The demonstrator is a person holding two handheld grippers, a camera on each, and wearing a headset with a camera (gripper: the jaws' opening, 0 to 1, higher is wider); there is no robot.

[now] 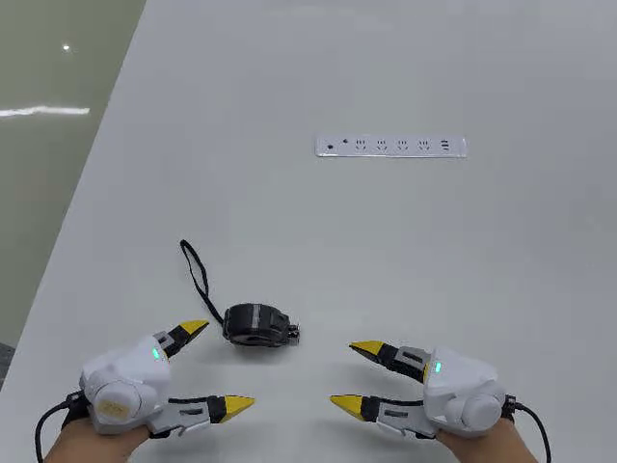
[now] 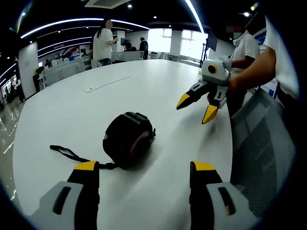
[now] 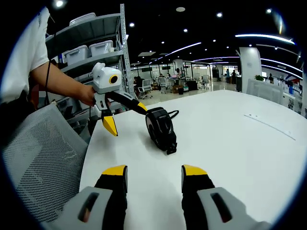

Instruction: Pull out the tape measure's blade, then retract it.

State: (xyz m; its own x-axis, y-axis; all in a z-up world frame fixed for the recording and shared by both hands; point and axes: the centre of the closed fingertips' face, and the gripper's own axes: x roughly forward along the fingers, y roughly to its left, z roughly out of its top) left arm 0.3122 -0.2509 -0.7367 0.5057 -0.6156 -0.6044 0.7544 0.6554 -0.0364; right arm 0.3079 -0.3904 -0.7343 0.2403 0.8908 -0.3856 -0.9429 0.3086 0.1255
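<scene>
Tape measure point(image 1: 256, 324) sits alone on the white tabletop point(image 1: 405, 251) with its blade fully housed. Nothing is drawn out yet, so by my read the task is at its very start.

Left tool point(image 1: 222, 365) is just beside the tape measure on the strap side. Its jaws are spread wide, and one yellow tip is close to the black case without touching it. In the left gripper view the case lies dead ahead, framed between the two jaws, which looks like a line-up for clamping the body.

Right tool point(image 1: 349, 374) waits off the tape measure's opposite side, a little farther out, with jaws parted and nothing in them. That's the side where the blade tip point(image 1: 292, 333) pokes out of the case, and in the right gripper view that end faces the camera. So the split seems clear: one tool to pin the case, the other to take the tip and draw.

The strap point(image 1: 196, 270) trails away behind the tape measure, clear of both approaches. A power strip point(image 1: 390, 147) lies well beyond the tape measure, not in play.

One watch-point — the case is small and rounded. Pull the tip before the body is held and it will likely just slide along.
</scene>
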